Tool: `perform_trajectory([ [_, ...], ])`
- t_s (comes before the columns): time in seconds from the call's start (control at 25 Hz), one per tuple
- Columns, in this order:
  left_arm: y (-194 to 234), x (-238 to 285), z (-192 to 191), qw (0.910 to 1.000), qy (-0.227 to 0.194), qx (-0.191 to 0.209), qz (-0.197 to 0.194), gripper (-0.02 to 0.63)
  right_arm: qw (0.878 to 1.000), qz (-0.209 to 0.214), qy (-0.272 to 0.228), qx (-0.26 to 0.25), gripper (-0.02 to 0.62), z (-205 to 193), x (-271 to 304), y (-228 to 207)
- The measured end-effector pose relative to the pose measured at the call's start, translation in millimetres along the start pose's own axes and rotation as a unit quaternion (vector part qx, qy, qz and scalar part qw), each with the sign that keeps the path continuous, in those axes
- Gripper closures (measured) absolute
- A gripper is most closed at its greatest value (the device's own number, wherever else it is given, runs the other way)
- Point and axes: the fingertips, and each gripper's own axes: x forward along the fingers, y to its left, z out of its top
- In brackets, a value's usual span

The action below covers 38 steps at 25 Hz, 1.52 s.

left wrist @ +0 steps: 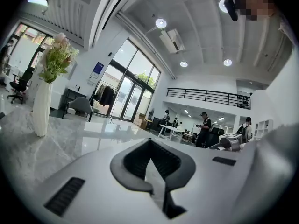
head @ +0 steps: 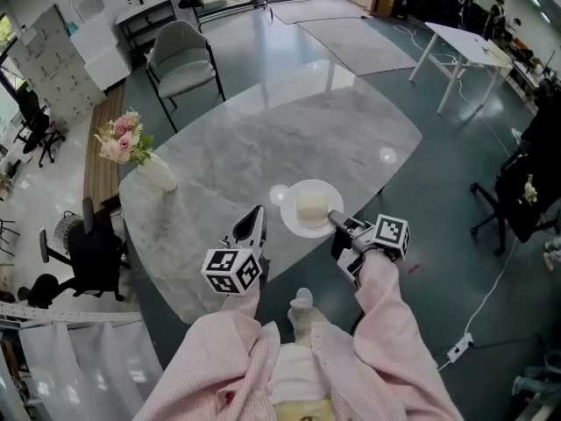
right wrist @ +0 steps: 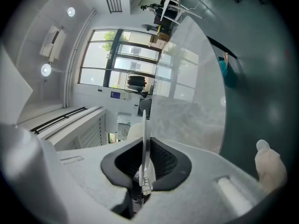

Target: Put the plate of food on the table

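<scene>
- Pads of the right gripper pinch the thin rim of the plate, seen edge-on between them.
- Left gripper: jaws pressed together on nothing, low over the table.
- Plate lies just right of centre in the head view, over the marble's near edge; contact unclear.
- Probably stiff, glazed and breakable. A one-sided rim grip invites tipping, and the pale food block could slide, so keep it level.
</scene>
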Motion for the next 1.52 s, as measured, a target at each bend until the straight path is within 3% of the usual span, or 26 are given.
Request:
perform_trajectory([
  [0.2,14,40,1,0.9994,0.003,-0.02,0.029,0.611,1.0,0.003,0.016,-0.022,0.568,45,29,-8],
  [0.56,37,83,-24,0.9966,0.031,-0.053,0.055,0.611,1.0,-0.009,0.014,-0.017,0.568,86,72,-31],
  [0.92,76,121,-65,0.9908,0.081,-0.081,0.071,0.611,1.0,-0.021,-0.017,0.004,0.568,106,129,-72],
  [1.08,89,134,-80,0.9884,0.095,-0.093,0.074,0.611,0.999,-0.034,-0.017,-0.012,0.568,112,151,-85],
  [1.52,93,151,-108,0.9829,0.126,-0.112,0.073,0.611,0.997,-0.072,-0.01,-0.017,0.569,108,165,-102],
])
